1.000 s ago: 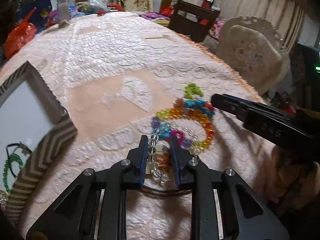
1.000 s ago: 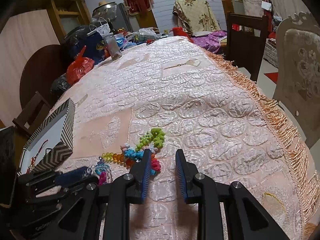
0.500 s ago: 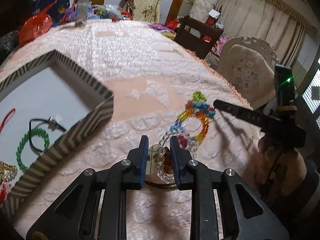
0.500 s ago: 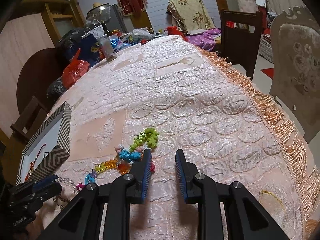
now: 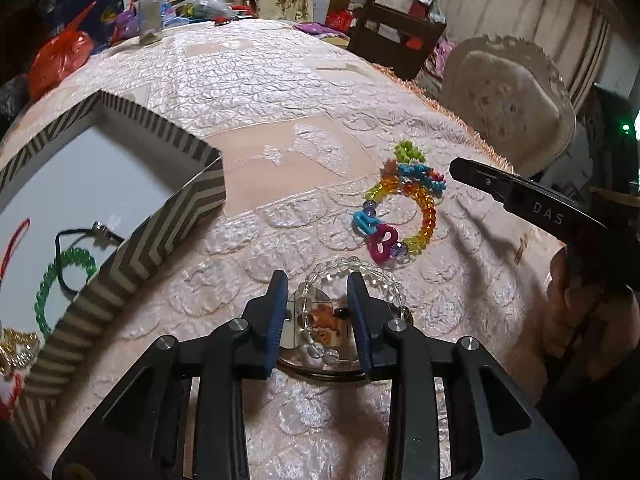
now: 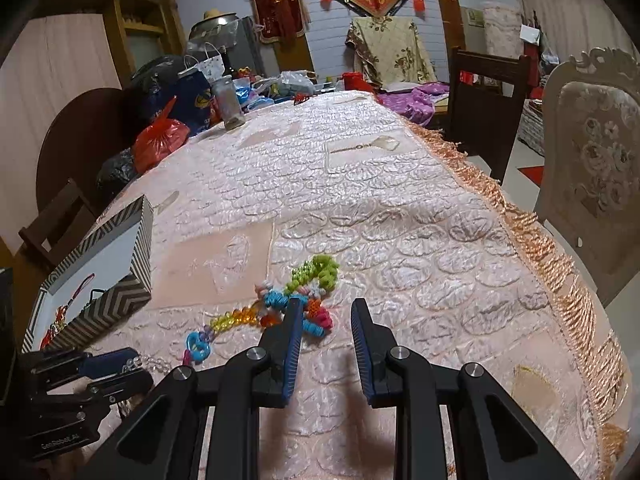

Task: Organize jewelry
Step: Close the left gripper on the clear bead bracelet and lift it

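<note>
1. Pink quilted cloth covers the table [image 6: 400, 208]; a striped box [image 5: 160, 232] stands at its left.
2. Left hand-held gripper [image 5: 318, 284]: jaws have just been opening, a clear bead bracelet [image 5: 360, 270] and a round pendant [image 5: 320, 320] between them, pads apparently off the beads.
3. Right hand-held gripper [image 6: 326, 308]: jaws narrowly apart, empty, beside a colourful bead necklace [image 6: 280, 304].
4. Green bracelet [image 5: 52, 280] lies inside the box.

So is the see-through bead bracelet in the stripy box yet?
No, it is out. The clear bead bracelet lies on the pink tablecloth, between the left gripper's jaws; the striped box stands apart.
</note>
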The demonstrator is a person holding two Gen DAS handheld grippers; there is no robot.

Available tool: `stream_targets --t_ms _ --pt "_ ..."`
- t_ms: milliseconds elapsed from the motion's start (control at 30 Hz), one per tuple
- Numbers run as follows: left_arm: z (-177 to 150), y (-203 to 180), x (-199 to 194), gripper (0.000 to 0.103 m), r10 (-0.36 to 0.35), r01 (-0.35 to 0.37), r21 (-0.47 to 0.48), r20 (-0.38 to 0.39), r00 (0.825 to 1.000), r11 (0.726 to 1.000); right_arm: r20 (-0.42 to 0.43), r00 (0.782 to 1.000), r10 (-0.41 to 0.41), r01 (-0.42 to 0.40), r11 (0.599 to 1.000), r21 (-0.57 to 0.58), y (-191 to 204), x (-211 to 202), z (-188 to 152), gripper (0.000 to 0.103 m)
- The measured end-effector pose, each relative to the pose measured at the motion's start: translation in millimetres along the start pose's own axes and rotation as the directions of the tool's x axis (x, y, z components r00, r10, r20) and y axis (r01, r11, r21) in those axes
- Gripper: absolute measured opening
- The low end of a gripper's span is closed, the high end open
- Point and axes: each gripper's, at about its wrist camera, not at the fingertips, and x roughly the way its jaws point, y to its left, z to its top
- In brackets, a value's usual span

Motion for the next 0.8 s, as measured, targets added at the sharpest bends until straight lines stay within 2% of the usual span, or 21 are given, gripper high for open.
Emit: stream_targets --t_ms 33,133,267,400,567,667,800 --pt "0.5 0.0 -0.6 0.019 0.008 -0.008 0.003 0.005 1.000 1.000 -0.004 1.000 0.002 -0.002 1.000 0.001 -0.8 0.5 -2.4 0.023" --pt "1.1 3.5 -4.5 0.020 -0.014 0.015 -0.012 0.021 1.000 1.000 -0.012 1.000 0.000 0.000 1.000 -0.007 -0.3 1.3 -5.0 0.023" --pt "1.4 7.1 -7.7 0.020 -0.009 0.009 -0.019 0.033 0.999 1.000 -0.014 1.000 -0.005 0.005 1.000 -0.025 3.2 0.5 -6.5 0.023" --pt "1.3 8.0 -2.4 0.020 0.007 -0.007 -0.012 0.007 1.000 1.000 -0.016 1.000 -0.006 0.006 1.000 -0.030 5.6 1.4 -6.8 0.023" --pt "2.2 -7.2 0.2 0.033 0.027 -0.027 0.074 0.003 1.000 0.997 -0.019 1.000 0.001 -0.002 0.999 -0.036 6.6 1.8 -8.1 0.023" --pt "6.4 -12.2 4.2 0.033 0.038 -0.038 0.111 0.002 0.999 0.993 -0.026 1.000 0.005 -0.006 0.999 -0.038 7.1 3.5 -7.5 0.023" --pt "12.5 -6.8 6.6 0.033 0.025 -0.025 0.088 0.000 1.000 0.996 -0.028 1.000 0.013 -0.014 0.999 -0.029 5.9 4.3 -7.9 0.023"
